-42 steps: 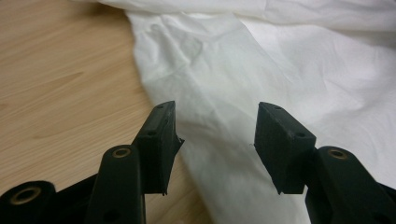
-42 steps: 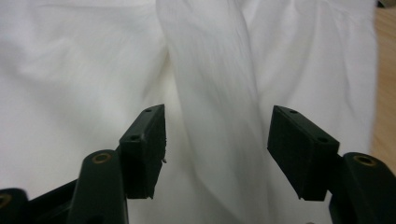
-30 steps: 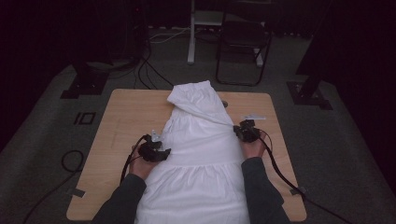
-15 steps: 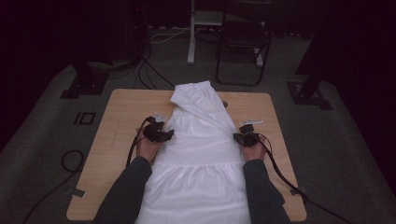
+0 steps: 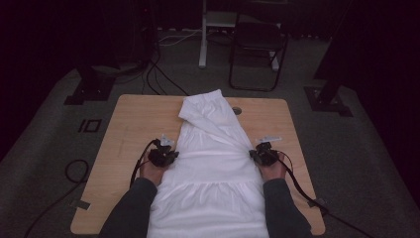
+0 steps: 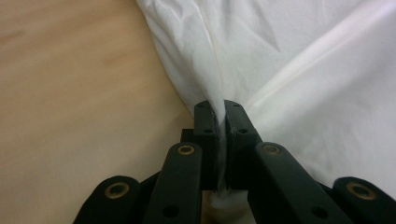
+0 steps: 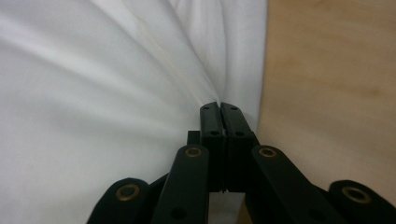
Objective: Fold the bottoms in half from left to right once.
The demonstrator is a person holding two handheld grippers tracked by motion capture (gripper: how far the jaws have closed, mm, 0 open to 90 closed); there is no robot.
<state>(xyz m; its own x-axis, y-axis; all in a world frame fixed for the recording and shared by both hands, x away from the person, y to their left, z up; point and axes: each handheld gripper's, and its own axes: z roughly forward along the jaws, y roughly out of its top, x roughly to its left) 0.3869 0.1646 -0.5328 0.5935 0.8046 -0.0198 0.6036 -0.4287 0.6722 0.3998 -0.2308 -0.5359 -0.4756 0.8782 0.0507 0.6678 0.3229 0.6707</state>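
Note:
A white garment (image 5: 218, 168) lies lengthwise on the wooden table (image 5: 133, 119), its far end folded over. My left gripper (image 5: 165, 153) is at the garment's left edge. Its jaws have just been closing and now pinch a raised fold of the white cloth (image 6: 280, 60) in the left gripper (image 6: 219, 112) view. My right gripper (image 5: 261, 152) is at the garment's right edge. Its jaws are shut on the cloth's border (image 7: 116, 93), next to bare wood, in the right gripper (image 7: 220, 109) view. Both forearms in dark sleeves flank the garment.
A small round hole (image 5: 236, 111) sits in the table beside the garment's far end. Behind the table stand a dark chair (image 5: 257, 44) and a white post (image 5: 203, 34). Stand bases (image 5: 89, 91) (image 5: 327, 96) and cables (image 5: 74, 171) lie on the floor.
The left gripper went farther up the garment's left edge, then came back toward the person and shut on the cloth. The right gripper slid along the right edge toward the person.

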